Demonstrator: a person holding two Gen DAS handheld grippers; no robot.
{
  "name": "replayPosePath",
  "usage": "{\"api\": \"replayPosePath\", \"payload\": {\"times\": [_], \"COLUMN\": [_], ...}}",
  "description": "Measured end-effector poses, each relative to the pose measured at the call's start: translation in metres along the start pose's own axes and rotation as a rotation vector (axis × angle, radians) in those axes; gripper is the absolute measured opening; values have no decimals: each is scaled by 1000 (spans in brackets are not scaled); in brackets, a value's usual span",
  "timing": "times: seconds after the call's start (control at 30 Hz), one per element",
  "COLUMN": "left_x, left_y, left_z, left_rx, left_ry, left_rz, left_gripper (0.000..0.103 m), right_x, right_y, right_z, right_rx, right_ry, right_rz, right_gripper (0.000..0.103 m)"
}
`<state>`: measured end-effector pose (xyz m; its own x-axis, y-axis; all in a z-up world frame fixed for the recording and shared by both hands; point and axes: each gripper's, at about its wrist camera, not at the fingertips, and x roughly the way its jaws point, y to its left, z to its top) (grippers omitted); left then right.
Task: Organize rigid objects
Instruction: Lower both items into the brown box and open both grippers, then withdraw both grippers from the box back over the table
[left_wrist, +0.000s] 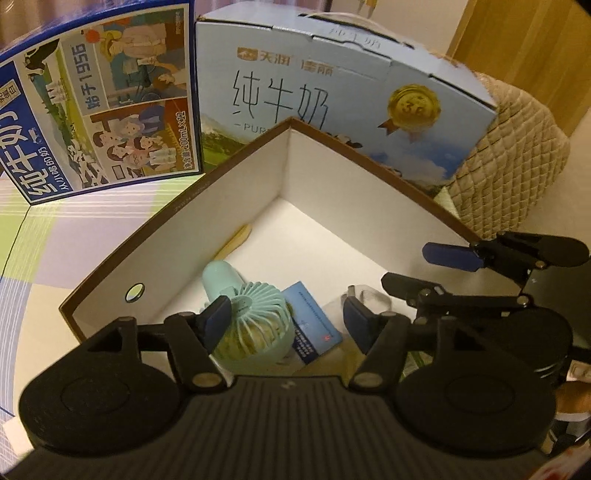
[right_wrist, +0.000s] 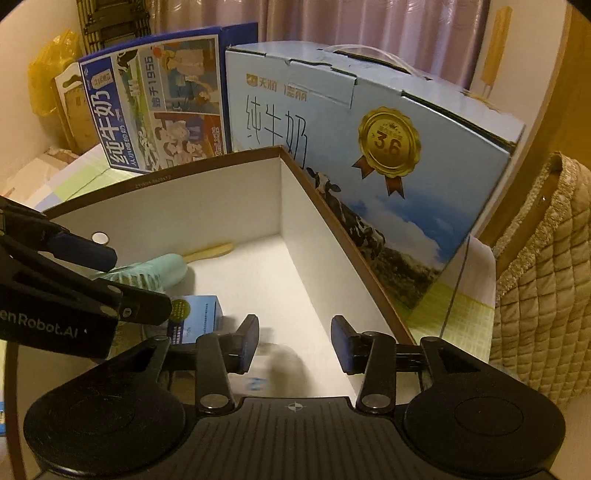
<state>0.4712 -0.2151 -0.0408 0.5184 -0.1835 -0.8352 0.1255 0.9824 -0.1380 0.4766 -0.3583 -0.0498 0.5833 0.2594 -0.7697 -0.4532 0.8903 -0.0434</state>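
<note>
So this looks like the drop-off part of the tidying: both grippers are poised over the open white cardboard box, and stuff is already lying in it.

Left to right: the left gripper has its jaws spread and nothing pinched. The mint handheld fan lies on the box floor right under its left finger, with the small blue packet just beside the fan, between the fingers. A wooden stick sits further back along the wall.

The right gripper is parted too and gripping nothing. A blurry clear thing sits just below its fingers, too smeared to identify.

My guess for the next move: lift both grippers straight out without snagging the box rim, then fetch whatever's left.
</note>
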Motion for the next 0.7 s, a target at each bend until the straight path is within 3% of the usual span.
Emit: {"api": "replayPosePath", "payload": {"times": [0.7], "left_x": [-85], "left_y": [3], "left_z": [-47], "left_rx": [30], "left_ry": [-86], "left_rz": [-23], "left_gripper": [62], "right_x": [-95], "right_y": [36], "right_z": [-32], "right_rx": [137], "right_ry": [-95], "right_rz": [4], "right_gripper": [60]}}
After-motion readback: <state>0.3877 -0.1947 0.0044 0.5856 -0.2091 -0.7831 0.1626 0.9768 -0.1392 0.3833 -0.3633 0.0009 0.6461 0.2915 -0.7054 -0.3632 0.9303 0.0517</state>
